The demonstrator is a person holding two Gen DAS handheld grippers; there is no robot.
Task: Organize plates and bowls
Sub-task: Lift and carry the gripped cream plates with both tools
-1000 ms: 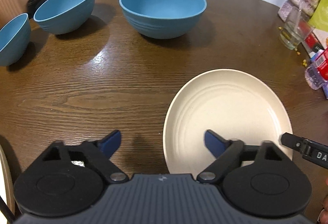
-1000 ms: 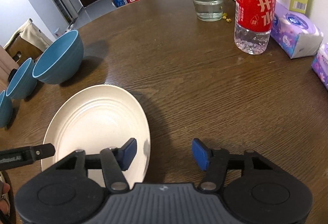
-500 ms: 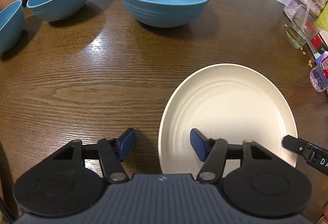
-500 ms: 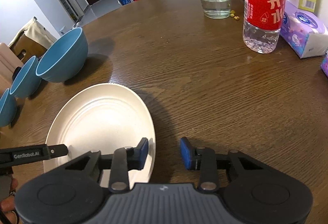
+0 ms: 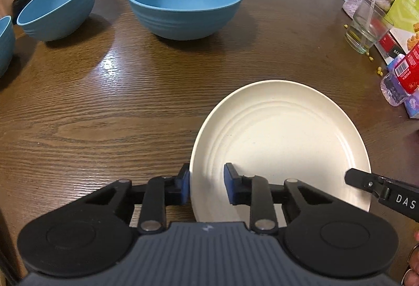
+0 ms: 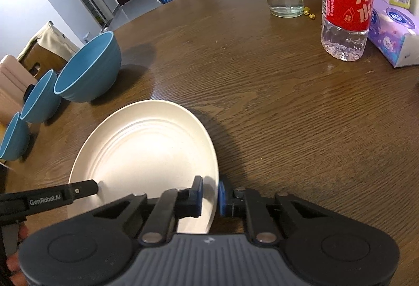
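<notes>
Cream plate (image 5: 282, 144) lies flat on the wooden table (image 5: 104, 113), lower right of the left view, round, no long axis. Left gripper (image 5: 205, 188) is closing astride its near-left rim; right gripper (image 6: 209, 195) is clamped on the opposite near rim. Blue bowls (image 5: 184, 0) sit well apart, upper frame.

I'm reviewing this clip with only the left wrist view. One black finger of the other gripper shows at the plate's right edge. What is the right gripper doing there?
Observer: The right gripper is shut on the plate, with the rim between its pads.
Operator: How many bowls are there? One is cut off for me.
Observer: Three, unstacked in a row left of the plate: the nearest bowl, the next bowl and the last bowl.
Operator: What is beyond the bottle?
Observer: A tissue pack lies beside the bottle.
</notes>
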